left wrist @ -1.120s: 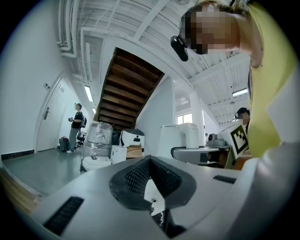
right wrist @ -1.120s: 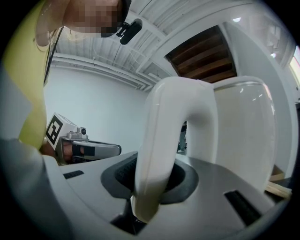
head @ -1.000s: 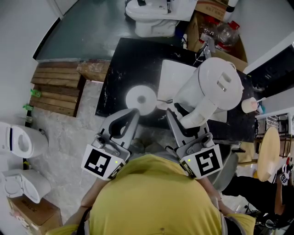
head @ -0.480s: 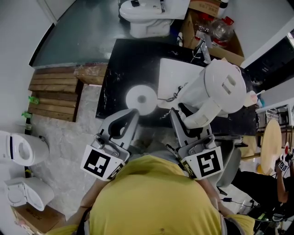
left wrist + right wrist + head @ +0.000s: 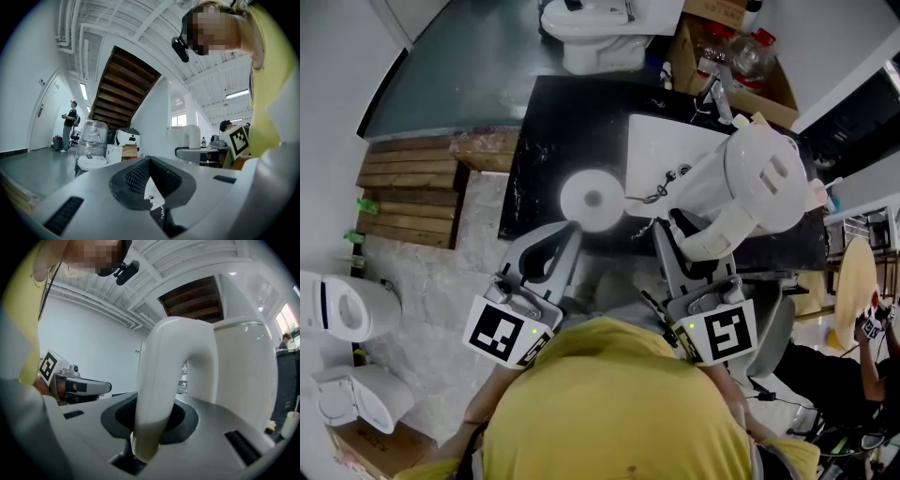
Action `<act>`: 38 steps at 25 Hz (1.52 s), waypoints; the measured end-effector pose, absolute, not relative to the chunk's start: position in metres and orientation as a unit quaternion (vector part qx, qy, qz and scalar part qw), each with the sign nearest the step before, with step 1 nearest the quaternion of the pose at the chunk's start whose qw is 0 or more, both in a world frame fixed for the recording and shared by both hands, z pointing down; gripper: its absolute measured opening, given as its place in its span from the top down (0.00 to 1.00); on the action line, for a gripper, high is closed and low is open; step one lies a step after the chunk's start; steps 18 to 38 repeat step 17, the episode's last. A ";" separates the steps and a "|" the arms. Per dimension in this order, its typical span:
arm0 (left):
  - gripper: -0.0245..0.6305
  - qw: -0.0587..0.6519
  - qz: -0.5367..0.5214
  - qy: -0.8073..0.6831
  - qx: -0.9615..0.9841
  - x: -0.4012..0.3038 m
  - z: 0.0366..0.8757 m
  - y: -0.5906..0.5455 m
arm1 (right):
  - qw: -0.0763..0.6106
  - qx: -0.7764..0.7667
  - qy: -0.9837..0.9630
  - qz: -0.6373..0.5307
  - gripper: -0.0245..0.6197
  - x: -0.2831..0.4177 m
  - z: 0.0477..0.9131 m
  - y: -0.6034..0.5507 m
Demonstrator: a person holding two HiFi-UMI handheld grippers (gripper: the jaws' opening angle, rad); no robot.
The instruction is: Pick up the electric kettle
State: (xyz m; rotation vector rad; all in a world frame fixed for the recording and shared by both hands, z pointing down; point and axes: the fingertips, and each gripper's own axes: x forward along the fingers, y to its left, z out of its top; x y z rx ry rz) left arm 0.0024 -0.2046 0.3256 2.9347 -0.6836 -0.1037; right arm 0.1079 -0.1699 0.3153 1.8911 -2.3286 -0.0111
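My right tool [image 5: 149, 430] clamped on kettle handle [image 5: 161, 376], near loop's lower end. White electric kettle [image 5: 755, 178] in air, tilted, above black worktop [image 5: 548, 141], right of round base [image 5: 592, 199], apart from it. My left tool [image 5: 572, 230] closed, empty, off to side. Judgement: stiff smooth plastic, slippery. Body hangs beyond grip, heavy if filled, may swing. Handle is right hold. Gripping nearer lid would steady it.

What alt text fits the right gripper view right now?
The right claw is clamped on the curved white handle of the electric kettle, whose body fills the right side. The left claw shows at the left, against a white wall.
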 end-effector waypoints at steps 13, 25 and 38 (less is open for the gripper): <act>0.95 0.066 -0.033 -0.234 0.970 -0.004 0.327 -0.208 | 0.072 0.628 -0.775 -0.002 0.81 0.107 0.315 -0.173; 0.95 0.066 -0.033 -0.231 0.970 -0.002 0.325 -0.208 | 0.078 0.625 -0.777 -0.002 0.80 0.106 0.316 -0.172; 0.95 0.066 -0.033 -0.231 0.970 -0.002 0.325 -0.208 | 0.078 0.625 -0.777 -0.002 0.80 0.106 0.316 -0.172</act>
